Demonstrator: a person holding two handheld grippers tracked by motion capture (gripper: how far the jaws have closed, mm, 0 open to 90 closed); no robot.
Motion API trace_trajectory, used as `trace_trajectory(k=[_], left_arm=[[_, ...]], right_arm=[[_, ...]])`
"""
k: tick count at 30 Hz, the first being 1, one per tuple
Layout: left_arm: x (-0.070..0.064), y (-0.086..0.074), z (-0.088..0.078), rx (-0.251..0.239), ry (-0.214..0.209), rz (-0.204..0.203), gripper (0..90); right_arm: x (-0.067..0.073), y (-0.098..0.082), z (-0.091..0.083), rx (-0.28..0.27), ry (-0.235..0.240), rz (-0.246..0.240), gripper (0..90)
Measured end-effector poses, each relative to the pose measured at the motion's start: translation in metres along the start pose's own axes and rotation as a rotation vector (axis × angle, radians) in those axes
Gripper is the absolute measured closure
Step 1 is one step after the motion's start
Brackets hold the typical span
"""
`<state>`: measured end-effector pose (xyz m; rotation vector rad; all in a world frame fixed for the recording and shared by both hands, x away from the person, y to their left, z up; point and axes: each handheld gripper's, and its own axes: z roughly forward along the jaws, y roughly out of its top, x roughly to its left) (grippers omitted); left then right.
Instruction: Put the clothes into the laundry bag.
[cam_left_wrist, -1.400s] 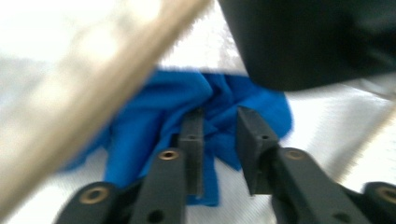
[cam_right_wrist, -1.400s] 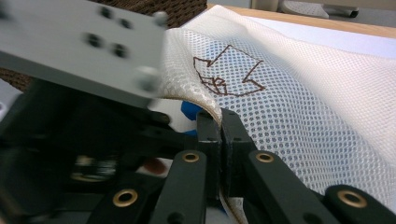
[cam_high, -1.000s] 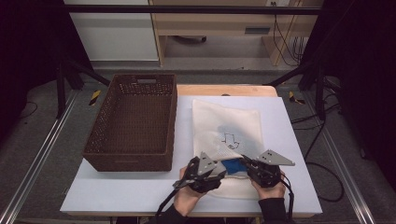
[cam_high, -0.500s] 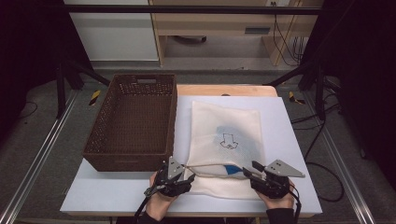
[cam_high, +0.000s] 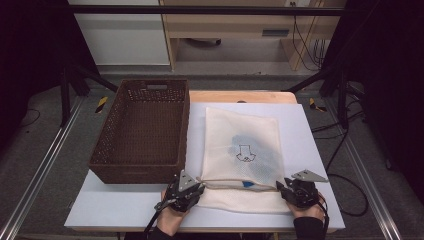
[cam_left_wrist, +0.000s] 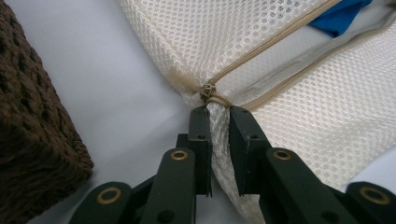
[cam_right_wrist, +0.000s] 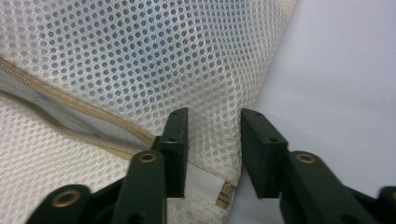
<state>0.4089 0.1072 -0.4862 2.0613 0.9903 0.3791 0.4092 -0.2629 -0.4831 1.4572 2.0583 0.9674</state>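
A cream mesh bag (cam_high: 242, 130) lies flat on the white table (cam_high: 305, 130), with blue cloth (cam_high: 245, 184) showing at its open zipper near the front edge. My left gripper (cam_high: 200, 189) is at the bag's front left corner. Its jaws have just been closing and now pinch a fold of mesh (cam_left_wrist: 218, 140) right below the zipper slider (cam_left_wrist: 208, 89). My right gripper (cam_high: 280, 186) is at the front right corner. Its jaws have also just been closing but still stand apart over the bag's corner (cam_right_wrist: 214, 140), beside the zipper's end.
A brown wicker basket (cam_high: 142, 125) stands empty on the table's left half, its near corner close to my left gripper (cam_left_wrist: 218, 114). Bare white table lies right of the bag (cam_right_wrist: 336, 70). A small woven label (cam_right_wrist: 226, 193) sits on the bag's corner seam.
Both grippers have moved apart from the middle of the bag's front edge to its two front corners. The zipper line now lies stretched between them.
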Motion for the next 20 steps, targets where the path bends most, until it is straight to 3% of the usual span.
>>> trace_trajectory(k=[5,7,10,14,17,20], left_arm=[[-0.003,-0.002,-0.004,-0.033,-0.021,0.003,78.9],[-0.001,-0.001,-0.007,-0.062,-0.027,0.008,73.9],[0.005,0.003,-0.017,-0.104,-0.069,-0.016,58.6],[0.008,0.009,-0.032,-0.148,-0.096,0.003,46.2],[0.013,0.013,-0.043,-0.158,-0.102,0.009,39.9],[0.016,0.014,-0.048,-0.148,-0.1,0.011,35.3]], right_arm=[[-0.003,0.002,0.0,0.005,-0.02,0.003,67.3],[-0.002,0.003,-0.002,-0.003,-0.026,0.003,64.0],[-0.002,0.007,-0.011,-0.086,-0.024,-0.018,57.9],[-0.001,0.014,-0.022,-0.226,-0.006,-0.017,45.9],[0.001,0.018,-0.026,-0.283,0.003,-0.02,38.1],[0.001,0.019,-0.028,-0.298,0.01,-0.02,33.7]])
